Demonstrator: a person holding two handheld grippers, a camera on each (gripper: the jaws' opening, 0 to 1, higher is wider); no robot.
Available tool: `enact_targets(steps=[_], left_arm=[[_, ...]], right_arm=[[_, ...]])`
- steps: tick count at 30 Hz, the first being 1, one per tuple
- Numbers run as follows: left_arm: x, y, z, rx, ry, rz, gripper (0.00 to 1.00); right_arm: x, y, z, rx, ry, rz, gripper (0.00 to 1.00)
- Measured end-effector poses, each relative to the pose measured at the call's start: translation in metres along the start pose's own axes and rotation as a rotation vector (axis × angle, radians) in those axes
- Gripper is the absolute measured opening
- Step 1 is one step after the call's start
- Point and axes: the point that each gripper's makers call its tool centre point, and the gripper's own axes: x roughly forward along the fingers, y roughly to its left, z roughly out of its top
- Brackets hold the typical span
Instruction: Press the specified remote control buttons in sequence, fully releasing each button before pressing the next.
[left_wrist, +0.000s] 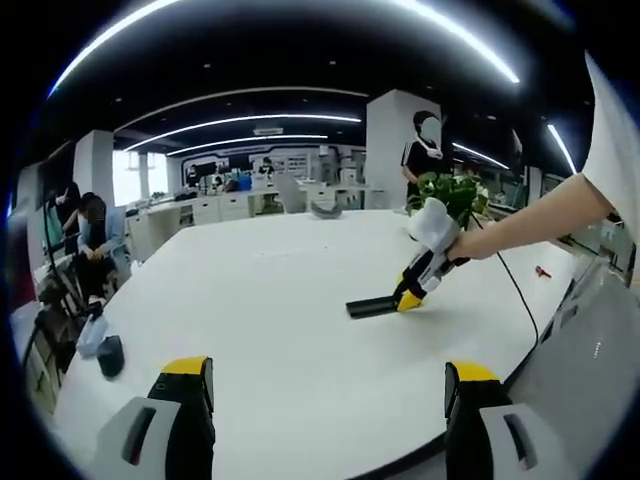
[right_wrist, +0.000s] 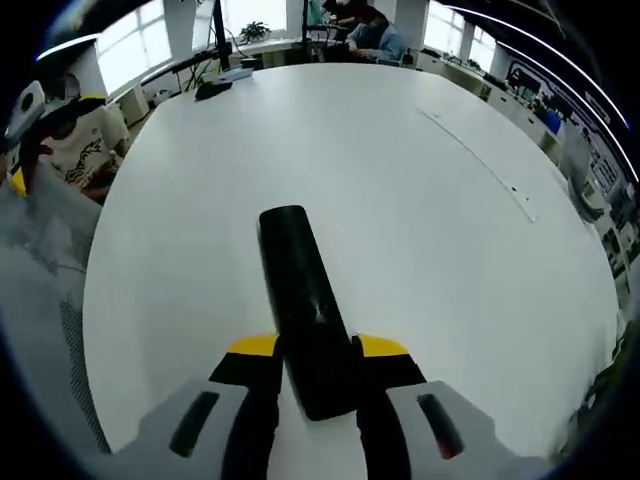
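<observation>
Remote (right_wrist: 310, 320) lies on the white table (right_wrist: 420, 220), clamped between the right gripper (right_wrist: 318, 372) jaws, while the left gripper (left_wrist: 330, 395) hangs wide open, empty

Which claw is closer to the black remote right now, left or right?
Right. The right claw has its jaws on either side of the black remote on the white table. The left claw is well back from it, across the table, jaws apart.

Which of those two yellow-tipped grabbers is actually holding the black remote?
The right gripper: its jaws close on the black remote, resting on the white table. The left gripper hangs open, nothing between its jaws.
</observation>
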Motion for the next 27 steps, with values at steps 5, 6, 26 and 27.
enact_targets(steps=[5, 6, 26, 27], left_arm=[[0.001, -0.004, -0.003, 0.009, 0.020, -0.017, 1.00], [0.001, -0.004, -0.003, 0.011, 0.024, -0.019, 1.00], [0.001, -0.009, -0.004, 0.003, 0.028, -0.036, 1.00], [0.001, -0.008, -0.005, 0.005, 0.031, -0.034, 1.00]], right_arm=[[0.001, 0.003, -0.001, -0.018, 0.014, 0.005, 0.26], [0.001, 0.006, -0.001, -0.026, 0.018, 0.009, 0.25], [-0.007, 0.066, -0.015, -0.099, 0.035, 0.076, 0.24], [-0.008, 0.073, -0.014, -0.111, 0.035, 0.086, 0.24]])
